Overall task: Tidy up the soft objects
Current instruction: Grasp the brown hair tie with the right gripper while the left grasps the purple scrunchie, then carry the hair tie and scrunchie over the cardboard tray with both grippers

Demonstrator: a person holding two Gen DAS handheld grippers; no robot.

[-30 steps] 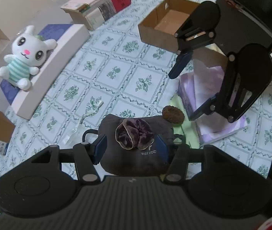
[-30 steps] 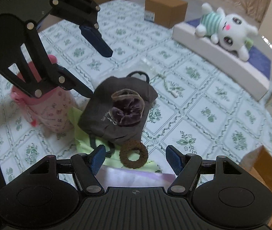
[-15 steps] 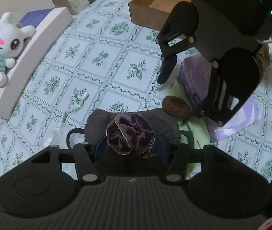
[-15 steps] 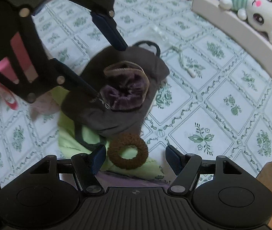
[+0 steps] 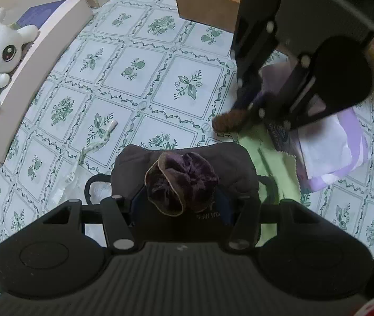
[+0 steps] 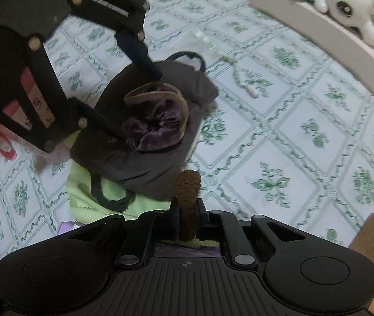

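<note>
Right gripper (image 6: pixel 189 212) now pinching

Its jaws just closed; we squeeze the brown fuzzy hair ring (image 6: pixel 188 197), flattened from its earlier round shape.

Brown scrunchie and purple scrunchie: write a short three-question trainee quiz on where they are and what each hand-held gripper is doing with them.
1. True or false: the right hand-held gripper is shut on the brown scrunchie.
2. Multiple choice: the purple scrunchie lies on A) the green cloth, B) the dark grey pouch, C) the cardboard box.
3. Fill in: the left hand-held gripper has its fingers on either side of the ____ scrunchie.

Key:
1. True; its jaws have just been closing and now pinch the ring flat.
2. B.
3. Purple; whether the pads press on it cannot be told.
</note>
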